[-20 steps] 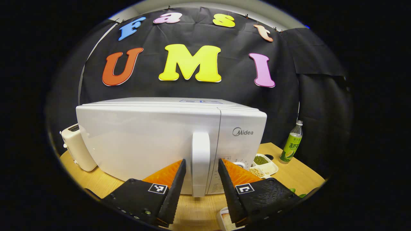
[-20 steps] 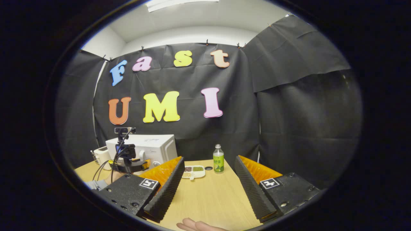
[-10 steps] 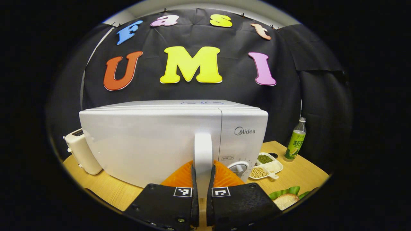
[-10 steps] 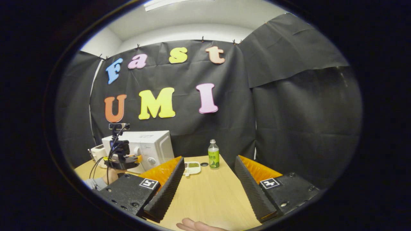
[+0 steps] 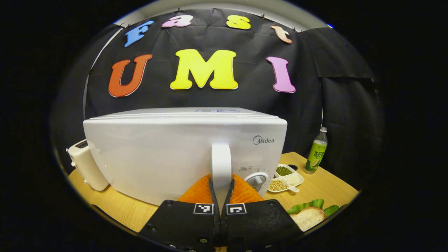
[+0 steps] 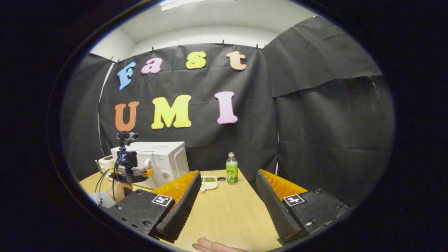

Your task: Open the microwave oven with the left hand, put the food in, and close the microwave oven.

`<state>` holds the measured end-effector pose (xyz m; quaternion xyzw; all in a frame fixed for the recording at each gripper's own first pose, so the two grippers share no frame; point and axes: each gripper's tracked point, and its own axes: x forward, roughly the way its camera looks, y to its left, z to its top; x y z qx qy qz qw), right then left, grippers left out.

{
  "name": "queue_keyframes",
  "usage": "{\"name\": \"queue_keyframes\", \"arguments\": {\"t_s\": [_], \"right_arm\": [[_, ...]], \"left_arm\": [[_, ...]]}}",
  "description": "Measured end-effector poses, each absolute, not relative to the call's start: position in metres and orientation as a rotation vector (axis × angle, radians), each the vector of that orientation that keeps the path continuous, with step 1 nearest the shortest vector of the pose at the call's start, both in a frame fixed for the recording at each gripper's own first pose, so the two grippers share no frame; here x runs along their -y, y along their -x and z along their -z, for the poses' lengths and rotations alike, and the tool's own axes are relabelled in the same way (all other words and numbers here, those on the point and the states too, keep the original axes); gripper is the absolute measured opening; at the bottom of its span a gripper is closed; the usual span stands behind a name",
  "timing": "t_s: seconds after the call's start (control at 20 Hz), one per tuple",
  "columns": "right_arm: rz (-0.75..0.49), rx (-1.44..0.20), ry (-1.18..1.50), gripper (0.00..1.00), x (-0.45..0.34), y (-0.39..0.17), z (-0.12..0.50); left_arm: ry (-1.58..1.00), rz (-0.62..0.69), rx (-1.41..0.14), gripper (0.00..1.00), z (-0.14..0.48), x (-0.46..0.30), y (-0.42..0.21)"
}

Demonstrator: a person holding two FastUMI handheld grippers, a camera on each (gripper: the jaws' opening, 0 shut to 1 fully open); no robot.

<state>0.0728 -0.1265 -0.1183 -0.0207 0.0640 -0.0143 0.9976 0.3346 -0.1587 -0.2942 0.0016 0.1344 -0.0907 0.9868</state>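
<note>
The work surface is a light wooden table (image 6: 227, 213) enclosed by black cloth walls; a white ceiling with one light strip shows above in the right gripper view.

Item count:
- One white microwave oven (image 5: 168, 150), door closed, standing at the table's left part.
- One white toaster (image 5: 85, 164) beside it.
- One divided dish of beans (image 5: 285, 176).
- One green-labelled bottle (image 5: 316, 154), upright.
- One bread slice on lettuce (image 5: 309, 215), near the front edge.

The left gripper (image 5: 221, 185) is clamped on the door handle (image 5: 221, 159). The right gripper (image 6: 225, 199) is spread apart, holding nothing.
</note>
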Motion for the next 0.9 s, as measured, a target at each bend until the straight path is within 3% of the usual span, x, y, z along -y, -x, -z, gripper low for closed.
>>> {"name": "queue_keyframes", "arguments": {"t_s": [0.6,0.65,0.85,0.9], "right_arm": [[-0.003,-0.118,0.037,1.00,0.090,-0.032,0.108],[-0.008,-0.116,0.034,0.92,0.086,-0.029,0.106],[-0.035,-0.115,0.036,0.92,0.065,-0.016,0.105],[-0.046,-0.114,0.039,1.00,0.058,-0.014,0.105]], "left_arm": [[-0.002,0.269,-0.220,0.00,0.285,0.088,-0.205],[-0.002,0.266,-0.214,0.00,0.285,0.077,-0.196],[-0.017,0.241,-0.207,0.00,0.284,0.028,-0.159],[-0.022,0.232,-0.202,0.00,0.283,0.016,-0.151]]}}
